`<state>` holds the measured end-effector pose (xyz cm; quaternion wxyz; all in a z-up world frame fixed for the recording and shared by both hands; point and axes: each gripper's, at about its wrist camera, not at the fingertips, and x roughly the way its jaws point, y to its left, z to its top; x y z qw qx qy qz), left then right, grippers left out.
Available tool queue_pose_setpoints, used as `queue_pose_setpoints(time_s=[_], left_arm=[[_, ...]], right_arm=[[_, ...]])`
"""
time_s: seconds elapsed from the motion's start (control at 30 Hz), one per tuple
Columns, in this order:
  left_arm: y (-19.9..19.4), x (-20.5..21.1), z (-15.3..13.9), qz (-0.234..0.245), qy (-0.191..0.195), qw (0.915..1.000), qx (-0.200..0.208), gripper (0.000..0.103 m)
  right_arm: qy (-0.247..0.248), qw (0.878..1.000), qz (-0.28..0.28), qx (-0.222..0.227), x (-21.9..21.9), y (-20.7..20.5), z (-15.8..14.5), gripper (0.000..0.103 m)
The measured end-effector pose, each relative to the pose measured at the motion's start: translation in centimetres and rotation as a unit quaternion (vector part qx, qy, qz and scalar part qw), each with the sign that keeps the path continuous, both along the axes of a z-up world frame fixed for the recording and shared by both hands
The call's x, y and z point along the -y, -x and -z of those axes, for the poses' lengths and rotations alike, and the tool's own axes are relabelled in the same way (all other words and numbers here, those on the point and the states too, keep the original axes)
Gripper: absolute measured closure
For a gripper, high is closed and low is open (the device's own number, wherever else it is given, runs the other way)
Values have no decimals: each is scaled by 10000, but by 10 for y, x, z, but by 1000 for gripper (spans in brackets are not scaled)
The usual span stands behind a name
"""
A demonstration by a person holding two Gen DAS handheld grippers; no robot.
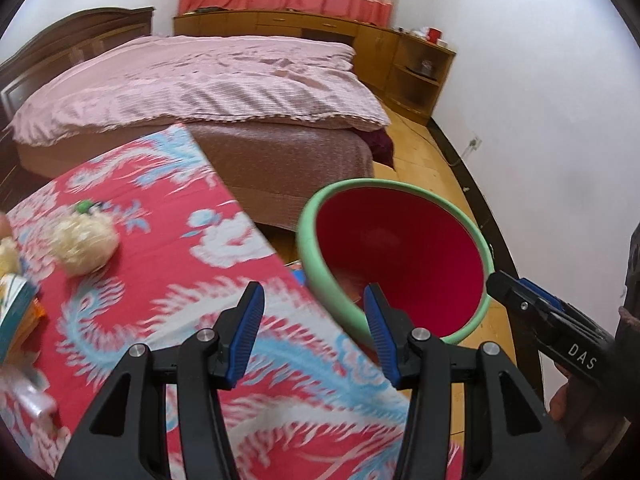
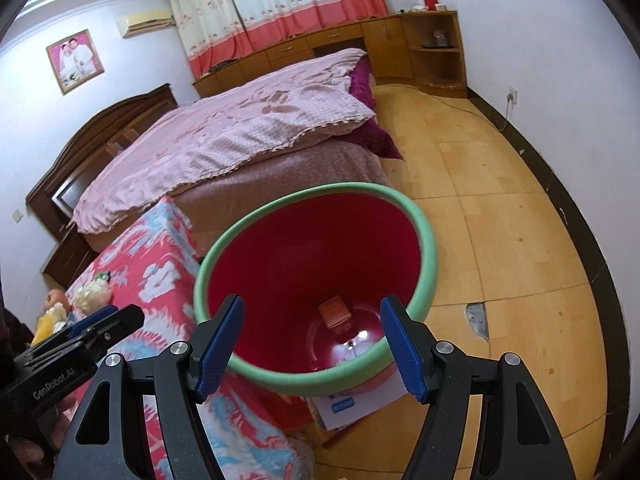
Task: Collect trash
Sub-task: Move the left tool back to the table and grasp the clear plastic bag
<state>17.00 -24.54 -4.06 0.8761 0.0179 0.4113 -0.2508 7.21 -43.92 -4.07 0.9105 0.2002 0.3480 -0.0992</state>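
A red bin with a green rim (image 1: 394,256) (image 2: 316,264) stands on the floor beside a table with a red and blue patterned cloth (image 1: 168,280) (image 2: 140,276). An orange packet (image 2: 335,312) and a clear wrapper (image 2: 358,346) lie in its bottom. A crumpled cream wad (image 1: 85,245) (image 2: 90,294) sits on the cloth with a small green item (image 1: 85,207) behind it. My left gripper (image 1: 314,336) is open and empty over the table's edge. My right gripper (image 2: 312,344) is open and empty above the bin's near rim.
More clutter lies at the table's left edge (image 1: 16,300), including a yellow soft toy (image 2: 48,322). A bed with a pink quilt (image 1: 200,84) stands behind. A white box (image 2: 352,402) lies on the wooden floor (image 2: 500,240) under the bin. Wooden cabinets (image 1: 400,52) line the far wall.
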Motion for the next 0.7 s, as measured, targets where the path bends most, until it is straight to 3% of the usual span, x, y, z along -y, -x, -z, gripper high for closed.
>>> queue_pose_setpoints(time_s=[0.4,0.7], left_arm=[[15,-67,-11,-711,37,9975,37,51],[24,-125,-10,-1458,10,9893,-44,51]], right_arm=[[-77,9993,-373,-12,-41,5,-6,31],[-65,9971,-756,-39,-75,5,-10,31]])
